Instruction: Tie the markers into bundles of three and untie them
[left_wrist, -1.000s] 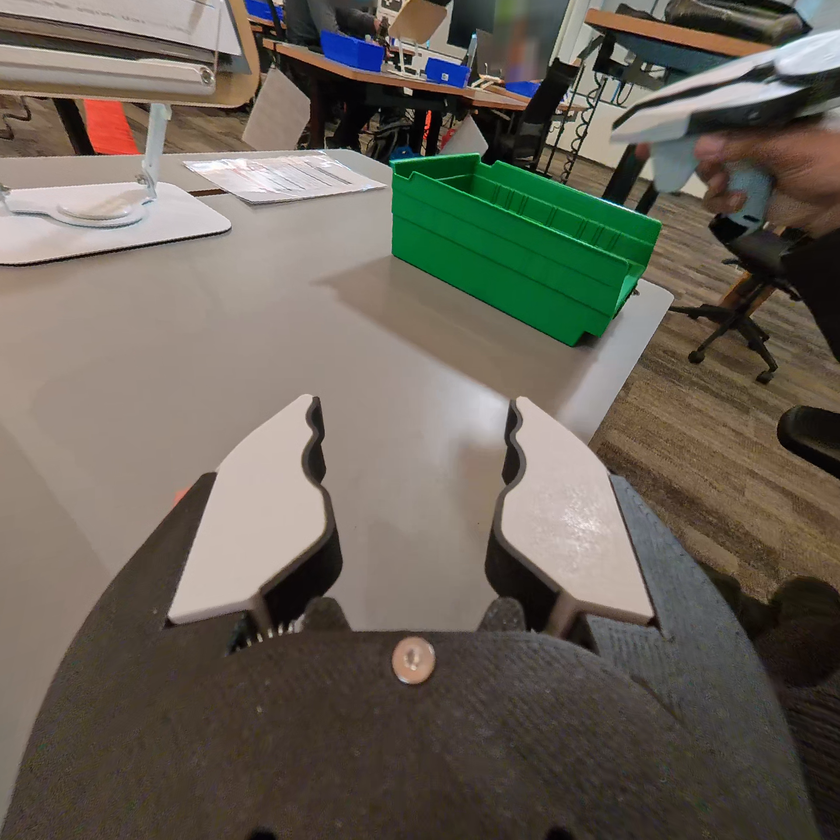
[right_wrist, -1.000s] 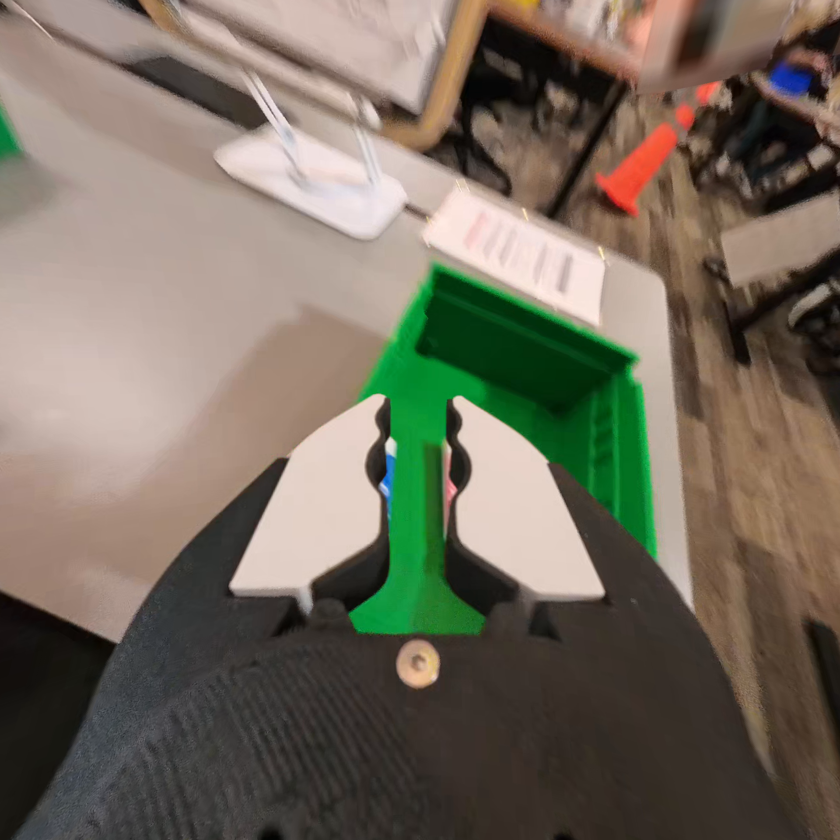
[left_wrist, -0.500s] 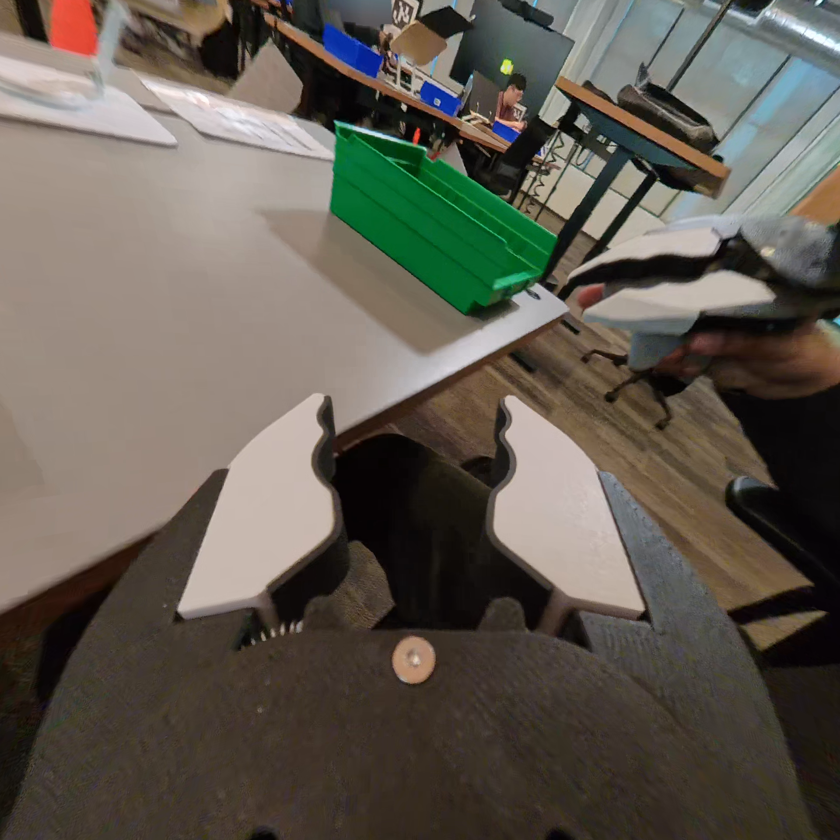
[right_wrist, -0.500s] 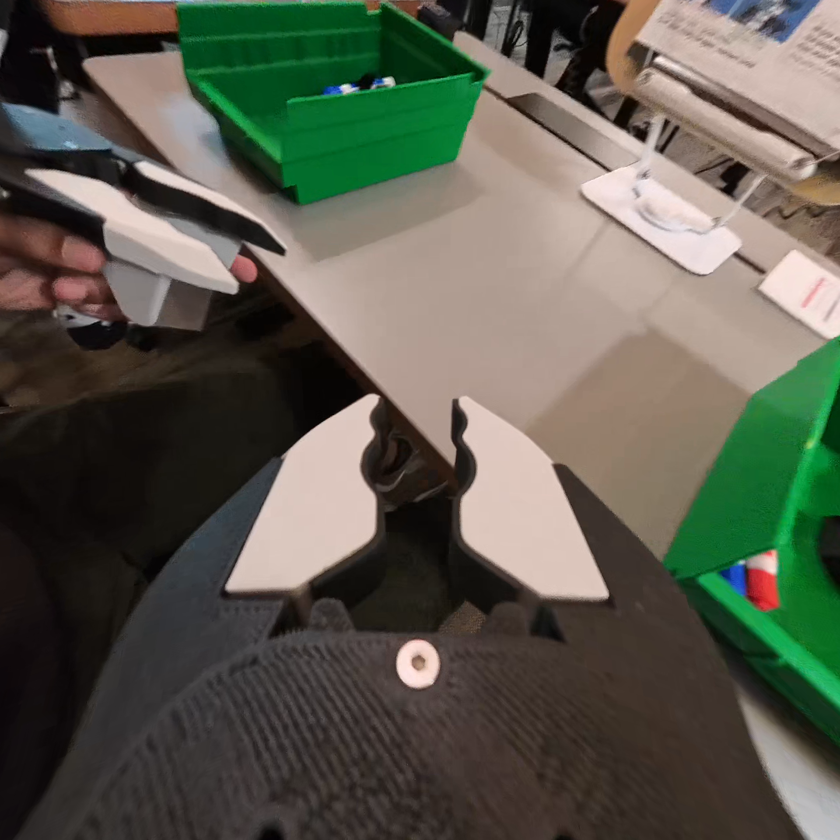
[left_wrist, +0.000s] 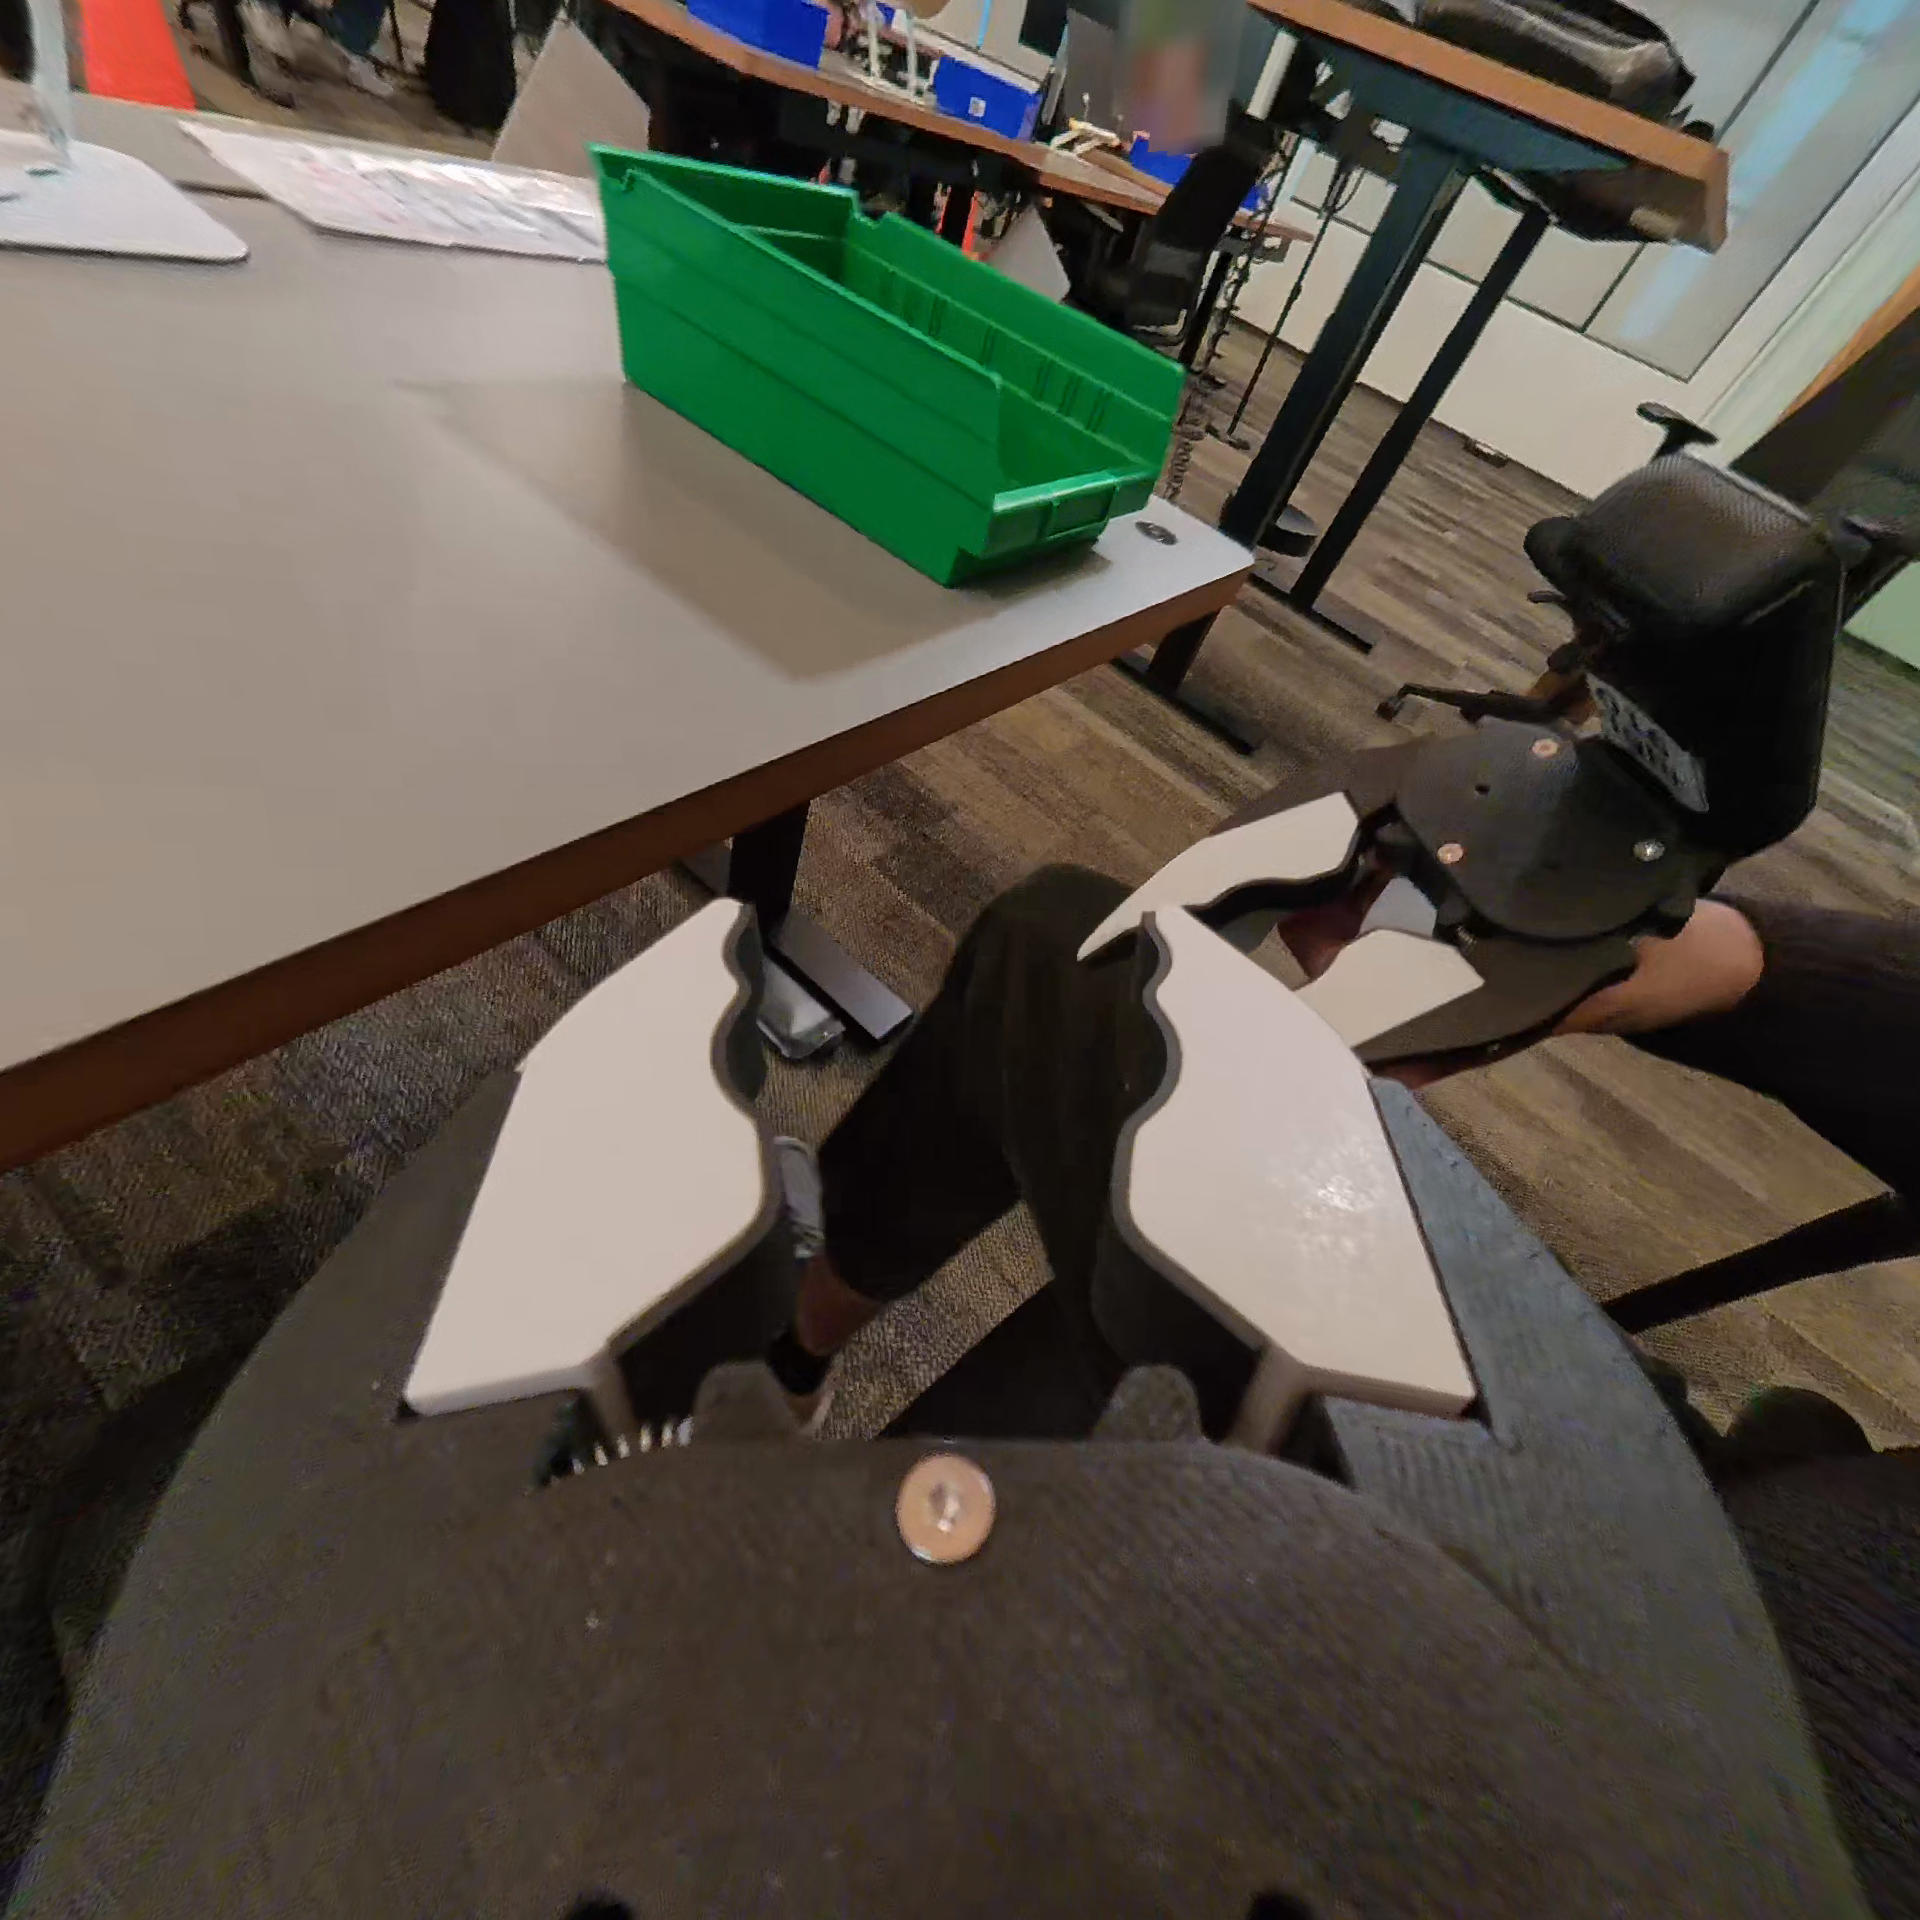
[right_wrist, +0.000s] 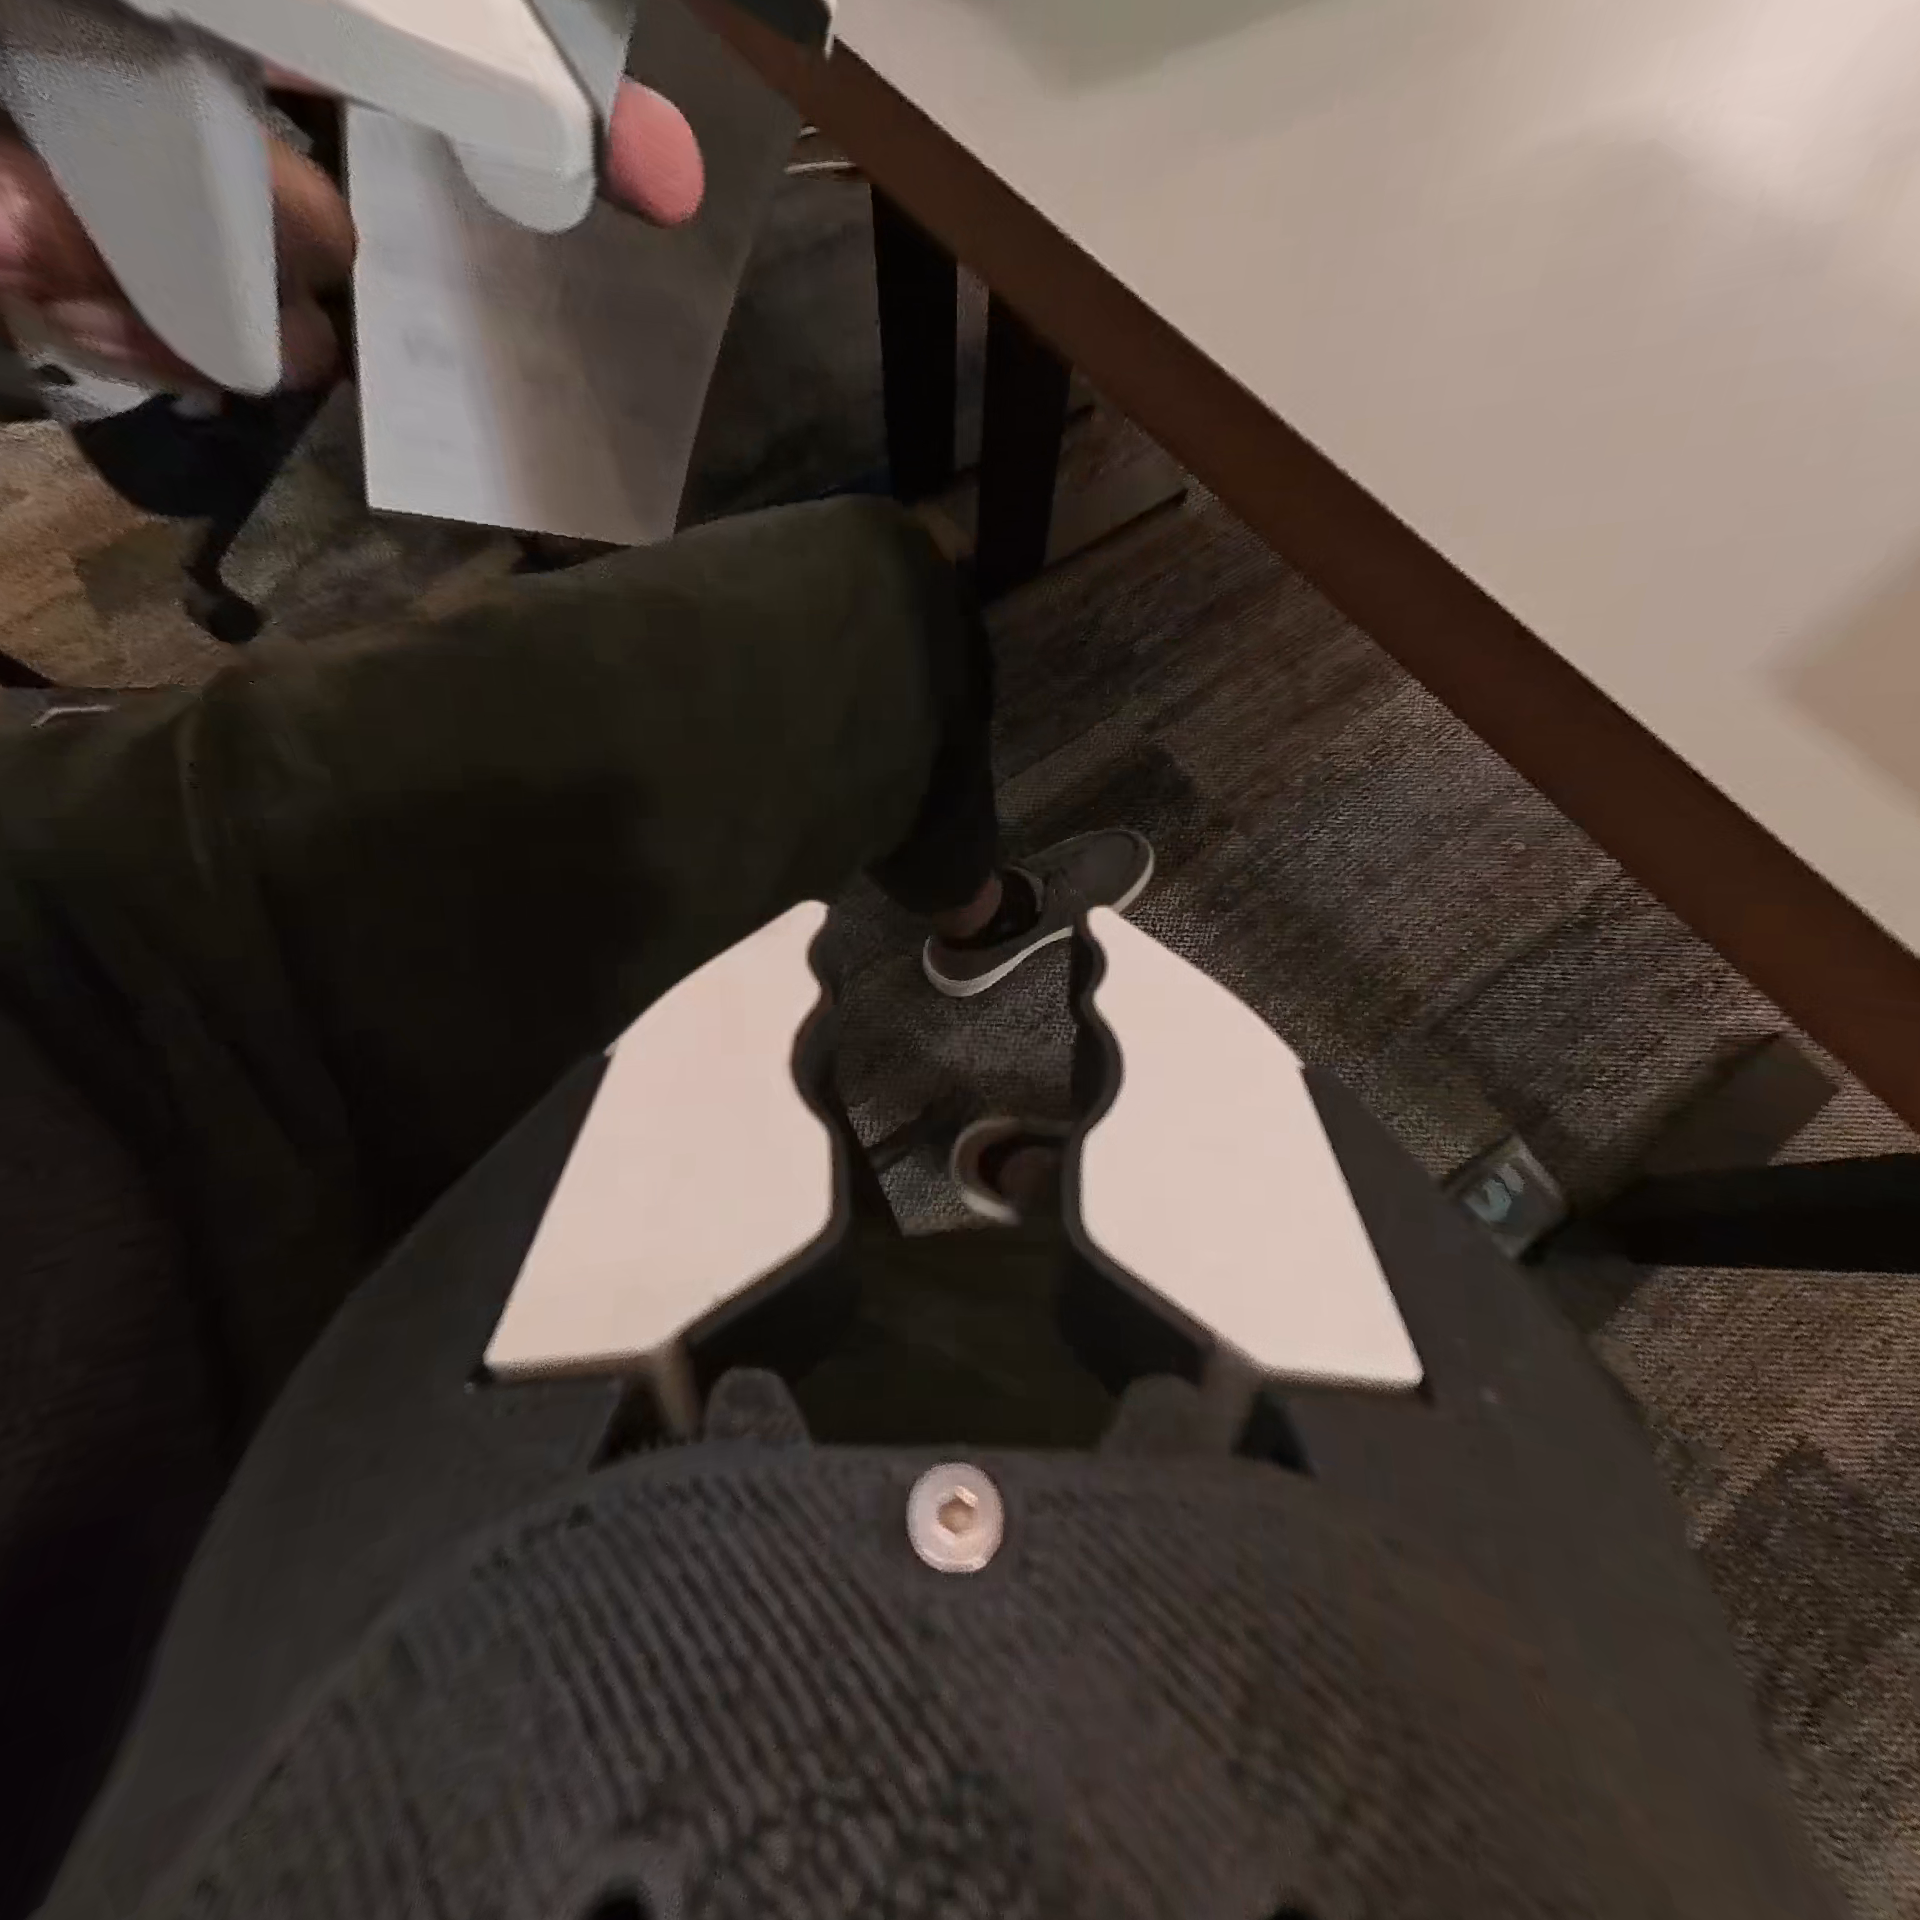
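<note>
Both tongs empty, jaws apart, held low off the desk (left_wrist: 416, 582) edge: left tongs (left_wrist: 940, 1023), right tongs (right_wrist: 956, 977) over carpet; green bin (left_wrist: 883, 364) far on the desk.

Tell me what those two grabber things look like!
Each gripper, left and right, has a rounded black body with a ribbed texture and one silver screw in the middle. Two flat, pale grey fingers with wavy black inner edges stick out in front. A small metal spring shows on the left one. The person wears dark sleeves.
</note>
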